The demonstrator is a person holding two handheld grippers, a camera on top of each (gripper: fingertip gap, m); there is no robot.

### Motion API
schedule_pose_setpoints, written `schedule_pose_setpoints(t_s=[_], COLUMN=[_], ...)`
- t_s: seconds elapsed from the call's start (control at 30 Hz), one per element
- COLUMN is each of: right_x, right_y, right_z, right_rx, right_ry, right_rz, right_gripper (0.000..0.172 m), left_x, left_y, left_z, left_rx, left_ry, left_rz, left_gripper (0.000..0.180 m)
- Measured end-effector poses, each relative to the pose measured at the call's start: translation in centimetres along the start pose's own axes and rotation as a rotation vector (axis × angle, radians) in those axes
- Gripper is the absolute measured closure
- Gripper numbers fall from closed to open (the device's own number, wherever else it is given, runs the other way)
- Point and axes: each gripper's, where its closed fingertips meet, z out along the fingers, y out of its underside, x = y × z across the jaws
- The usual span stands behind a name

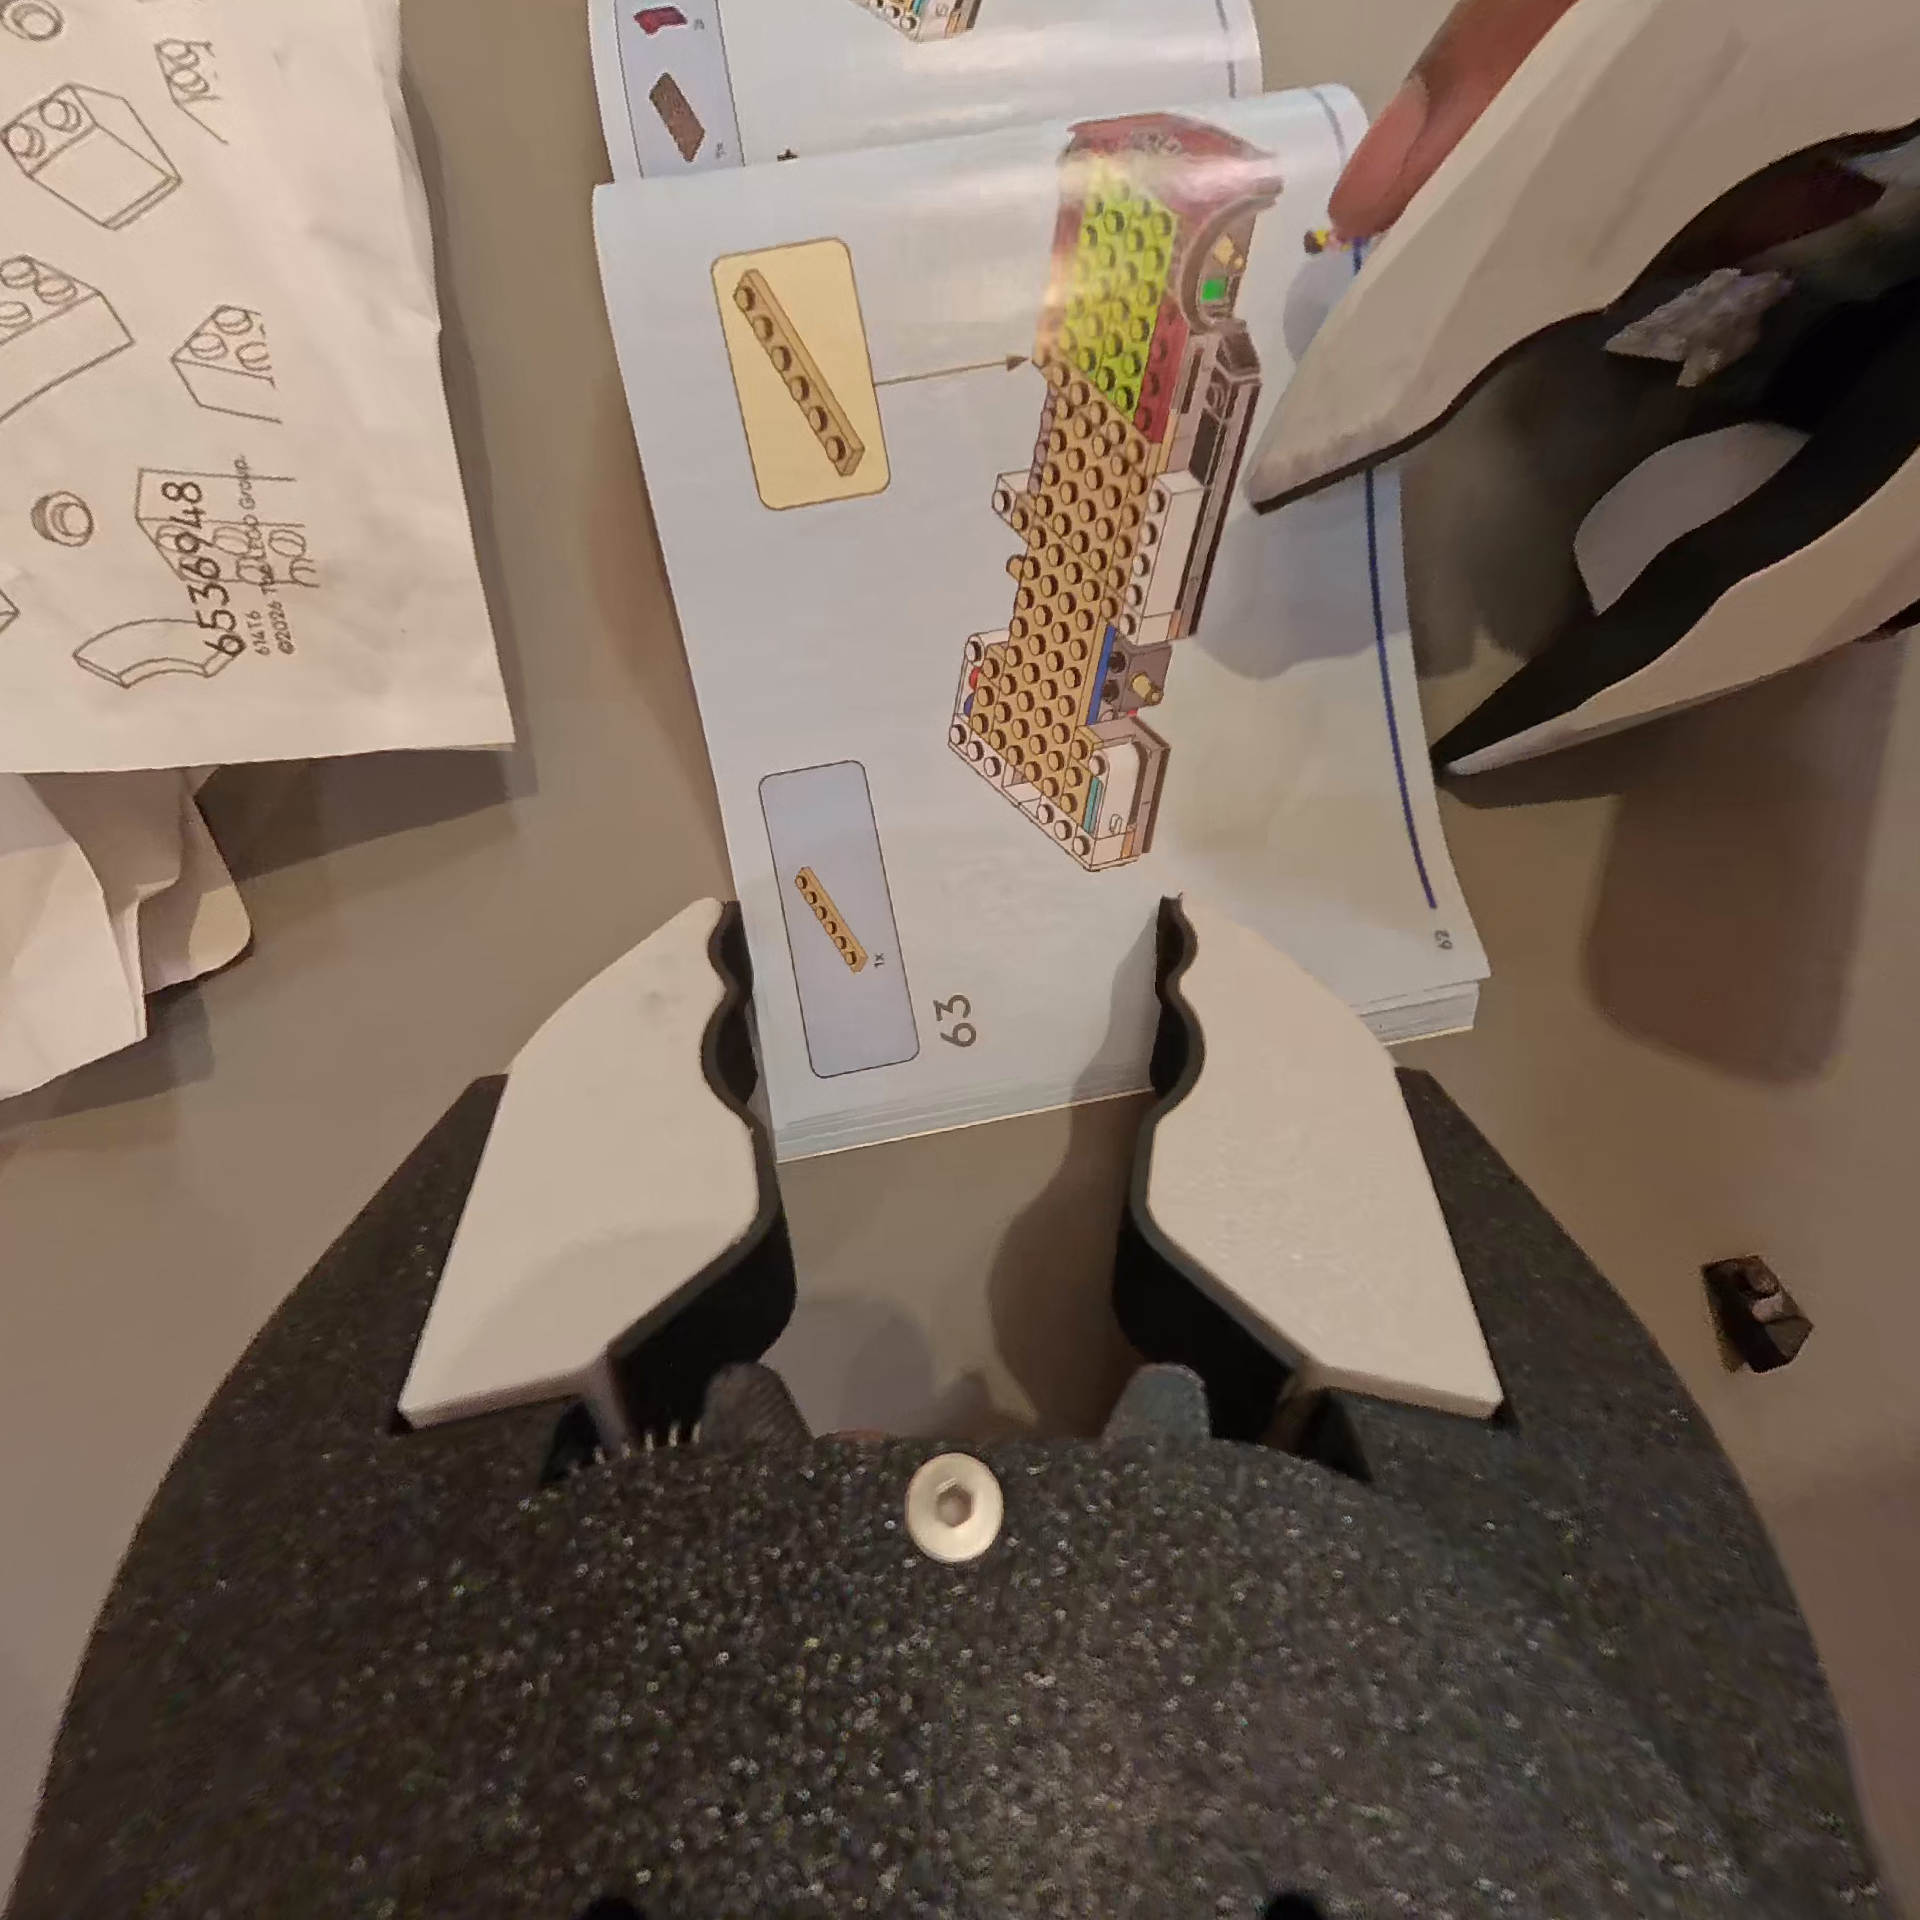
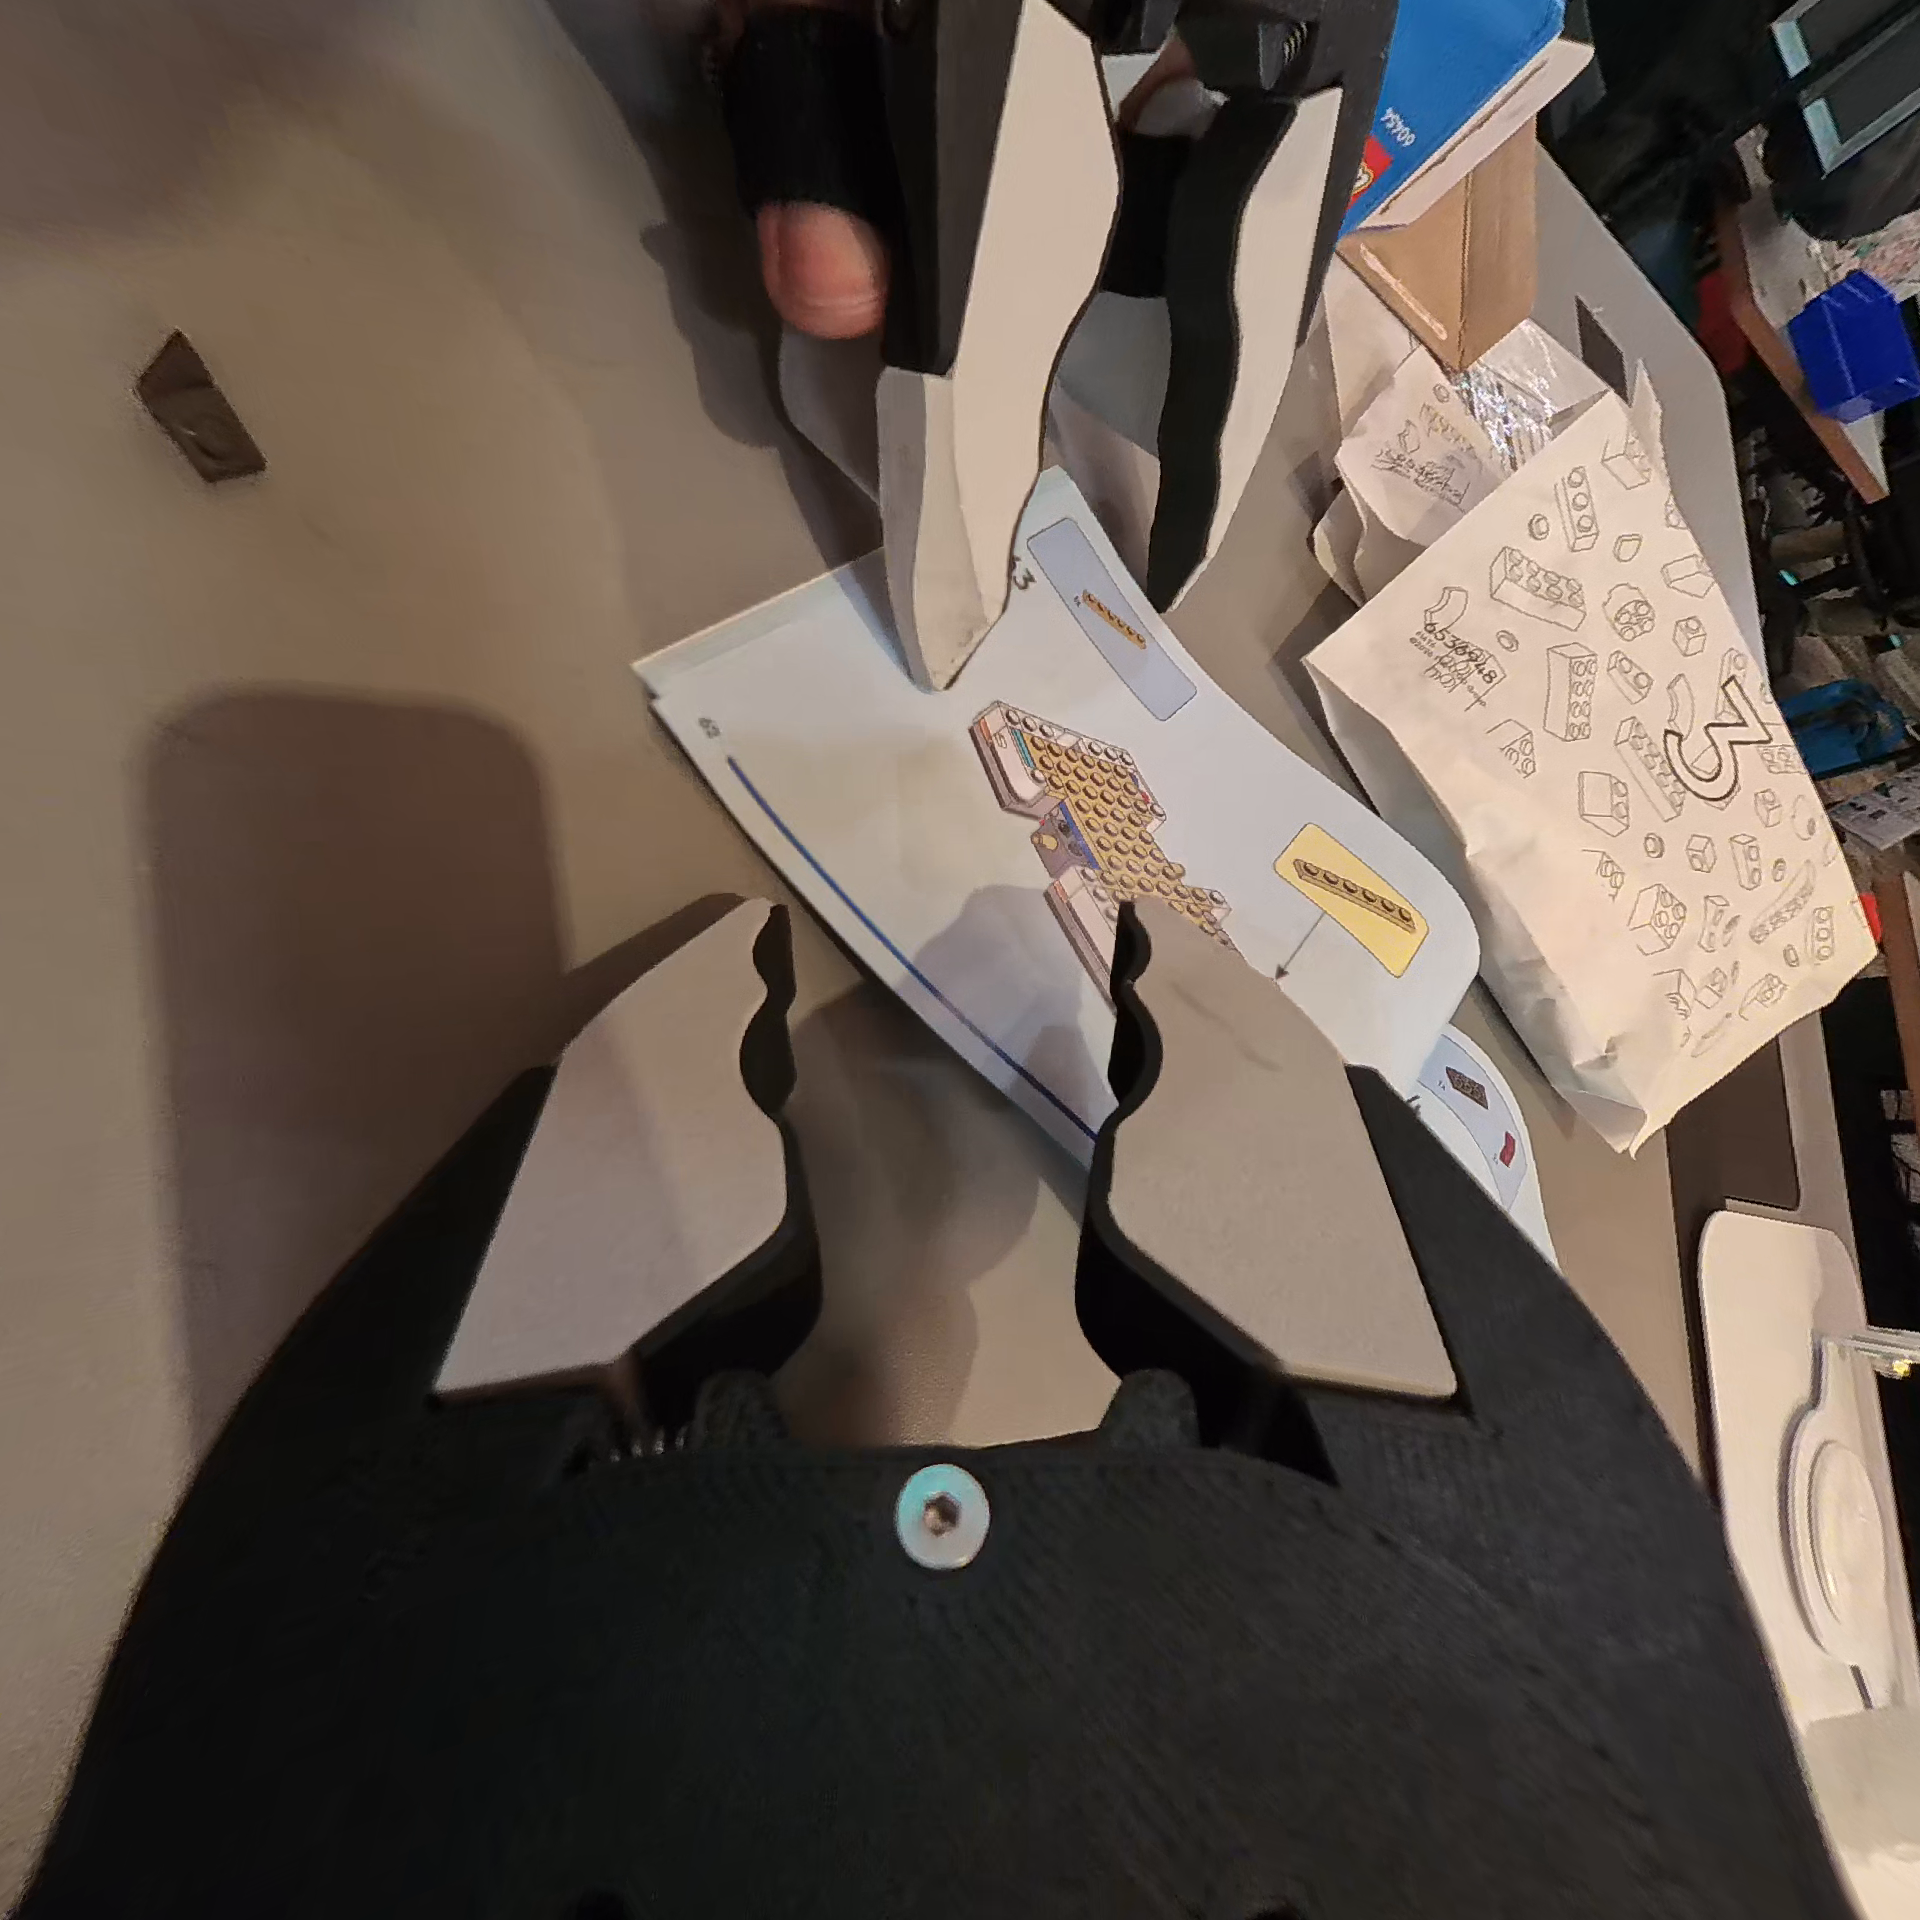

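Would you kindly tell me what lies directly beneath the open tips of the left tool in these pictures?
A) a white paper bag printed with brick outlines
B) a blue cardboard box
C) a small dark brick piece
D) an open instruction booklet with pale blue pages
D: the left tool hangs with its jaws apart and nothing between them over the open instruction booklet with pale blue pages; the white paper bag printed with brick outlines lies off to its left.

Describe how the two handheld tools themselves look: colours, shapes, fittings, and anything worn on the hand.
Both tools, left and right, have a speckled black body with a silver screw at its centre. Each carries two pale grey wedge-shaped fingers with wavy black inner pads. The hand on the left tool wears a black fingerless glove.
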Motion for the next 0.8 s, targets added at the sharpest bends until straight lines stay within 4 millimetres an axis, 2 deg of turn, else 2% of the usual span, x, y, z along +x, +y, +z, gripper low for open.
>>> schedule_pose_setpoints(t_s=[0.37, 0.8], right_x=[0.07, 0.28], right_y=[-0.09, -0.05], right_z=[0.08, -0.14], right_rx=[-0.011, -0.003], right_ry=[0.006, -0.045], right_rz=[-0.016, 0.098], right_gripper=[0.113, 0.113], left_x=[0.55, 0.57], left_y=[-0.20, -0.12], left_z=[0.19, 0.19], left_rx=[0.001, 0.002], left_ry=[0.002, 0.009], left_rz=[0.028, 0.028], left_gripper=[0.103, 0.103])
